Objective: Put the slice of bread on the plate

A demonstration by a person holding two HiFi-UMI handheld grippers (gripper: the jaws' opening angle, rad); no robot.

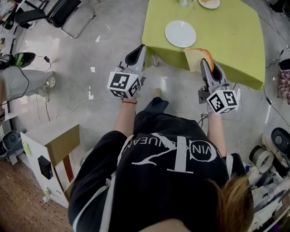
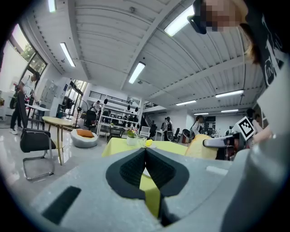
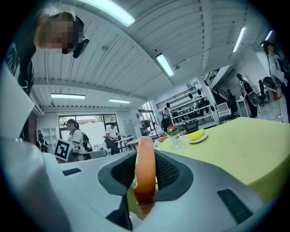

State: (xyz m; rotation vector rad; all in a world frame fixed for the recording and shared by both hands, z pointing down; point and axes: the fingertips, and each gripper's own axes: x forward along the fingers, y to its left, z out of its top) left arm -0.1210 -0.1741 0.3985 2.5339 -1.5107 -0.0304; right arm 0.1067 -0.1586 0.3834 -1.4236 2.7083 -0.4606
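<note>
A slice of bread (image 1: 195, 58) with a brown crust stands on edge between the jaws of my right gripper (image 1: 206, 65), held over the near edge of the green table (image 1: 235, 41). In the right gripper view the slice (image 3: 145, 174) fills the gap between the pads, so that gripper (image 3: 145, 159) is shut on it. The white empty plate (image 1: 180, 34) lies on the table, beyond and left of the bread. My left gripper (image 1: 137, 54) hovers over the floor just left of the table's corner. Its jaws (image 2: 146, 156) meet with nothing in them.
A second plate (image 1: 209, 3) with food and a glass (image 1: 185, 2) stand at the table's far edge. A black chair (image 1: 68, 11) is at the far left, a cardboard-sided cabinet (image 1: 54, 152) at the near left. Cables run over the floor (image 1: 81, 63).
</note>
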